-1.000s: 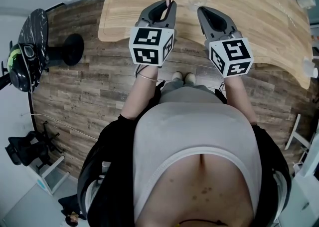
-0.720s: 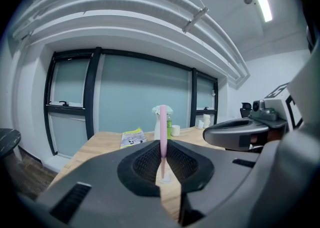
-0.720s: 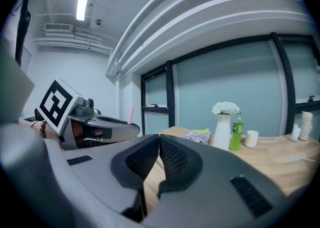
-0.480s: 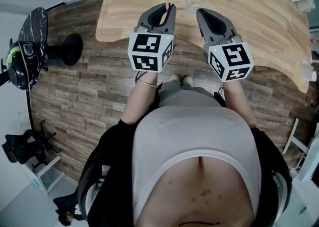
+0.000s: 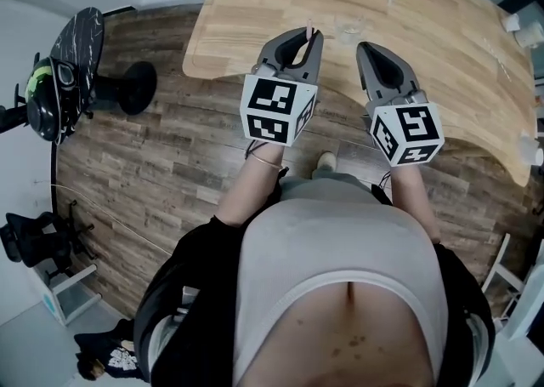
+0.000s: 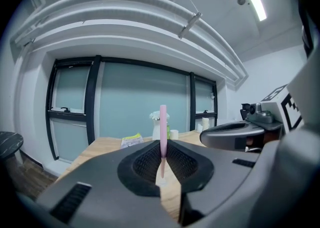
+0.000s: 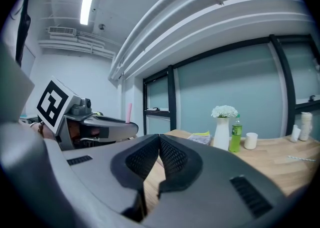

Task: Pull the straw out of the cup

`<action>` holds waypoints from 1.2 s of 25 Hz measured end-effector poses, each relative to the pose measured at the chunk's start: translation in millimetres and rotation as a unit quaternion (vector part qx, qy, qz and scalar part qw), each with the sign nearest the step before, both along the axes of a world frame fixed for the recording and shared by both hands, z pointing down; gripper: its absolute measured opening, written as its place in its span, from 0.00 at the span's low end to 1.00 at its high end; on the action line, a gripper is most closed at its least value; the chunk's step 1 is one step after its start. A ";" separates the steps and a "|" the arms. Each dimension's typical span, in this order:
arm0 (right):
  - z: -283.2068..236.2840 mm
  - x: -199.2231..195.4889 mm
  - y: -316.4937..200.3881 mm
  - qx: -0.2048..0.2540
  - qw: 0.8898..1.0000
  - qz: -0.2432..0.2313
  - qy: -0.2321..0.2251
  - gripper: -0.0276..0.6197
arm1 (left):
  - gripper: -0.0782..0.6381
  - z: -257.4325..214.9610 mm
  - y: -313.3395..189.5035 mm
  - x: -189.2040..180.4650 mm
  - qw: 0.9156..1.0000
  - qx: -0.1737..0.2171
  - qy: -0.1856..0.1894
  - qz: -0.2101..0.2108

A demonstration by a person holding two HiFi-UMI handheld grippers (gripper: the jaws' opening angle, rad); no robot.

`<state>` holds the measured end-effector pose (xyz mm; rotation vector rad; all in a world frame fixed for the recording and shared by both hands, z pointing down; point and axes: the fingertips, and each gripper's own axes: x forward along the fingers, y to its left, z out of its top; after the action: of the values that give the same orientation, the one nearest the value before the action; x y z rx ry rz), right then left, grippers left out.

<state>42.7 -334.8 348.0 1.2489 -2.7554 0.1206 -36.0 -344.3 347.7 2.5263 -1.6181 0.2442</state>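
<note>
Your left tool [image 6: 162,144] pinches the pink straw [image 6: 163,122] upright between its pads, a grip plain only in its own view. The head view alone shows the clear cup [image 5: 348,28] on the surface [image 5: 459,62], apart from the straw. Your right tool [image 7: 159,139] is closed on nothing.

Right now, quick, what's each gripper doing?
Left gripper: closed on the pink straw.
Right gripper: closed, nothing in it.

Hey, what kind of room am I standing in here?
Probably an office or meeting room: a long wooden table, frosted glass panels in black frames, and a vase of flowers beside a green bottle.
</note>
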 end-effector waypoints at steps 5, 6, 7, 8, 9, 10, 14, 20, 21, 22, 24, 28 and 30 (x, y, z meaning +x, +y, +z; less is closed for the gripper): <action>-10.3 -6.2 20.7 0.010 1.000 0.016 -0.005 0.08 | 0.16 -8.0 24.9 -1.5 1.000 0.007 0.000 0.022; -10.7 -8.7 27.4 0.009 1.000 0.019 -0.006 0.08 | 0.16 -8.1 32.2 -3.5 1.000 0.006 0.000 0.025; -10.8 -11.3 34.7 0.009 1.000 0.021 -0.006 0.08 | 0.16 -8.2 39.8 -6.0 1.000 0.005 0.000 0.028; -10.7 -14.0 42.7 0.008 1.000 0.023 -0.007 0.08 | 0.16 -8.5 47.6 -8.9 1.000 0.005 0.000 0.029; -10.7 -16.5 51.0 0.009 1.000 0.024 -0.007 0.08 | 0.16 -9.3 55.5 -12.1 1.000 0.006 0.001 0.030; -10.9 -18.8 59.3 0.009 1.000 0.026 -0.007 0.08 | 0.16 -10.5 63.3 -15.3 1.000 0.008 0.002 0.030; -11.4 -28.5 95.9 0.011 0.999 0.033 -0.009 0.08 | 0.16 -15.0 98.3 -26.5 0.999 0.015 0.004 0.035; -8.9 -48.5 156.8 0.010 0.999 0.044 -0.013 0.08 | 0.16 -14.2 160.6 -42.0 0.999 0.015 0.005 0.049; -8.3 -50.4 167.3 0.010 0.999 0.046 -0.012 0.08 | 0.16 -13.7 170.6 -43.3 0.999 0.014 0.006 0.052; -8.1 -51.6 177.8 0.011 0.999 0.048 -0.012 0.08 | 0.16 -13.2 180.5 -43.9 0.998 0.014 0.007 0.056; -8.4 -52.7 198.0 0.015 0.998 0.055 -0.009 0.08 | 0.16 -12.7 199.4 -43.4 0.998 0.014 0.010 0.066; -11.4 -53.1 227.5 0.025 0.997 0.067 0.002 0.08 | 0.16 -16.7 225.6 -40.3 0.996 0.019 0.021 0.080; -14.4 -52.7 236.4 0.029 0.997 0.072 0.001 0.08 | 0.16 -18.7 233.7 -40.4 0.996 0.021 0.020 0.084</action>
<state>-9.9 -98.4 333.6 1.4620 -2.6819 0.0527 -76.4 -110.6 329.0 2.6845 -1.4111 0.1756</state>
